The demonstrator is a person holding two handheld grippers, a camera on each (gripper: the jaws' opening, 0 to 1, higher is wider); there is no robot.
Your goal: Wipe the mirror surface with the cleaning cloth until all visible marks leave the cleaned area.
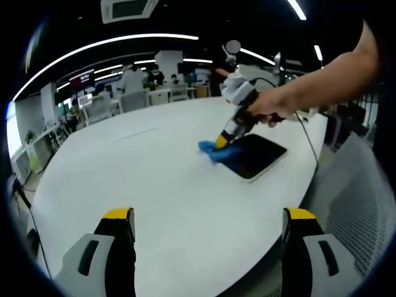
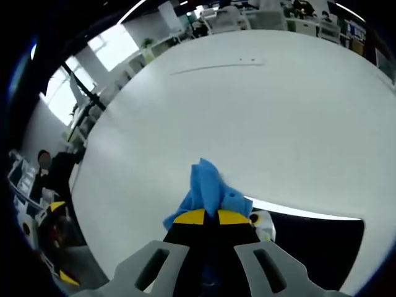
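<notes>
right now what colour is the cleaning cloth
Blue cloth, clearest in the right gripper view, pinched in the right tongs.

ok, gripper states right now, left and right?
Left gripper: open, holding nothing, above the white table.
Right gripper: shut on the blue cloth, at the mirror edge.

No text, label, brand or number can be read anywhere.

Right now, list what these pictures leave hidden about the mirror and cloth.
- Marks on the mirror: too small and dark in the left gripper view.
- Mirror's near and right parts: cut by the right gripper view's edge.
- Blue cloth: its lower part is hidden by the right claw, which is shut on it.
</notes>
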